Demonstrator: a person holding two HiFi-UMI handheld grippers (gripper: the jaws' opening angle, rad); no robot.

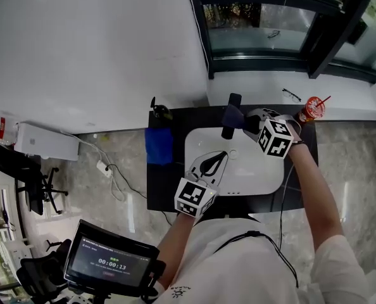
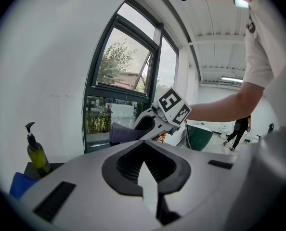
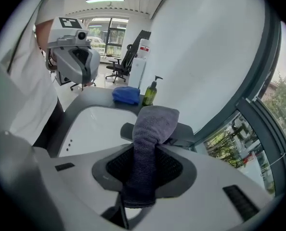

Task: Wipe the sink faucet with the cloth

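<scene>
A black faucet stands at the back rim of the white sink. My right gripper is shut on a grey-purple cloth, and the cloth's free end lies over the top of the faucet. The left gripper view shows the same cloth sticking out of my right gripper. My left gripper hovers over the basin in front of the faucet. Its tips meet, with nothing between them.
A green soap bottle and a folded blue cloth sit on the dark counter left of the sink. A red drink cup and glasses are at the right by the window. A timer screen is at the lower left.
</scene>
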